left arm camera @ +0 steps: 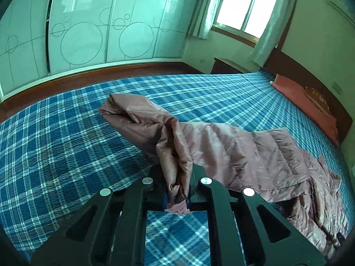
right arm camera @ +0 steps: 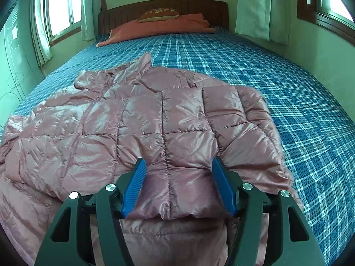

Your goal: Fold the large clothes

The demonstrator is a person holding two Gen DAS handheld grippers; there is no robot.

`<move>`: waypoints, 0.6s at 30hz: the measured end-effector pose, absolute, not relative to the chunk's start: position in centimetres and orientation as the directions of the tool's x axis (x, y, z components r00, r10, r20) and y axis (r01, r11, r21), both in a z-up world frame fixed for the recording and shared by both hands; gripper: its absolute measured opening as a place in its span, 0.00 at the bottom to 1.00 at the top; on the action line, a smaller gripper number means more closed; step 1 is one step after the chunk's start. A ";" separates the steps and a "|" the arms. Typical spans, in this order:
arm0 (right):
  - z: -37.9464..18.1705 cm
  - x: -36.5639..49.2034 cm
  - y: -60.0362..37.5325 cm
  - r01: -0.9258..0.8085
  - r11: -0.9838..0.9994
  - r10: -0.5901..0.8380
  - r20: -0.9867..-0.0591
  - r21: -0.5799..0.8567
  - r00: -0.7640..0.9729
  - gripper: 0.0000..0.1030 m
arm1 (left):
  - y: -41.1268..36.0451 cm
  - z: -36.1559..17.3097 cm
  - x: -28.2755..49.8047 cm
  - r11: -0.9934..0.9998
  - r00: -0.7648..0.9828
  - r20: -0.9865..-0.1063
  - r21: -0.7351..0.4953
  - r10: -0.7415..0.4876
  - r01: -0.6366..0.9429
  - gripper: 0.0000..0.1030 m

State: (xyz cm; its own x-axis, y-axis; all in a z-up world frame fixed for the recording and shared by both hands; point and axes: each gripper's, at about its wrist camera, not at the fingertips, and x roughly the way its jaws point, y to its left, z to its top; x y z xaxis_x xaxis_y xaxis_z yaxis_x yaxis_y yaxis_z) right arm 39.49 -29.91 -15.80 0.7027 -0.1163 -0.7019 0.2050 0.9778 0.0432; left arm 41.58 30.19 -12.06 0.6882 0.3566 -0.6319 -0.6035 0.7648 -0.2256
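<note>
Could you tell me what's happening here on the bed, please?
A person with a gripper in each hand is folding a pink puffer jacket on a bed with a blue plaid cover. The left gripper is shut on a bunched part of it, lifted off the bed. The right gripper rests on the jacket, jaws apart.

No words, brands or numbers can be read anywhere; the small brown cushion (right arm camera: 158, 14) at the headboard (right arm camera: 213, 11) carries some pale marks, too small and blurred to make out as letters
</note>
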 end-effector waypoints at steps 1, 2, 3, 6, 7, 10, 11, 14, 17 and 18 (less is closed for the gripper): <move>-15.3 39.1 -30.0 0.204 0.978 -0.112 -0.698 0.050 0.707 0.61 | 29.0 -11.5 42.5 0.786 0.700 -0.622 -0.212 0.350 -0.581 0.09; -15.0 38.7 -30.1 0.199 0.979 -0.106 -0.696 0.053 0.710 0.63 | 27.8 -11.0 43.5 0.806 0.712 -0.613 -0.197 0.342 -0.557 0.09; -14.7 38.3 -29.9 0.195 0.979 -0.107 -0.692 0.050 0.714 0.68 | 26.6 -10.7 44.3 0.824 0.722 -0.606 -0.184 0.334 -0.536 0.09; -13.5 36.6 -30.3 0.175 0.984 -0.103 -0.675 0.040 0.731 0.69 | 21.6 -9.8 47.2 0.882 0.752 -0.587 -0.128 0.301 -0.454 0.08; -13.2 36.1 -30.5 0.172 0.984 -0.095 -0.672 0.049 0.734 0.69 | 19.6 -9.5 48.4 0.902 0.762 -0.582 -0.108 0.285 -0.419 0.08; -12.7 34.6 -31.4 0.169 0.983 -0.076 -0.673 0.073 0.735 0.69 | 13.8 -9.5 51.2 0.945 0.780 -0.579 -0.049 0.237 -0.324 0.08; -12.7 34.1 -31.8 0.170 0.982 -0.073 -0.675 0.079 0.734 0.69 | 12.0 -9.7 52.0 0.956 0.782 -0.583 -0.033 0.218 -0.291 0.08; -12.6 33.1 -32.7 0.168 0.982 -0.062 -0.682 0.091 0.728 0.69 | 6.2 -10.7 54.1 0.980 0.786 -0.593 0.024 0.173 -0.197 0.08; -12.6 32.1 -33.6 0.173 0.980 -0.061 -0.681 0.099 0.730 0.69 | 0.8 -11.7 55.1 0.991 0.792 -0.595 0.074 0.137 -0.115 0.08; -12.6 31.8 -34.0 0.175 0.979 -0.058 -0.680 0.105 0.731 0.69 | -0.6 -12.0 55.6 0.992 0.791 -0.598 0.087 0.127 -0.094 0.08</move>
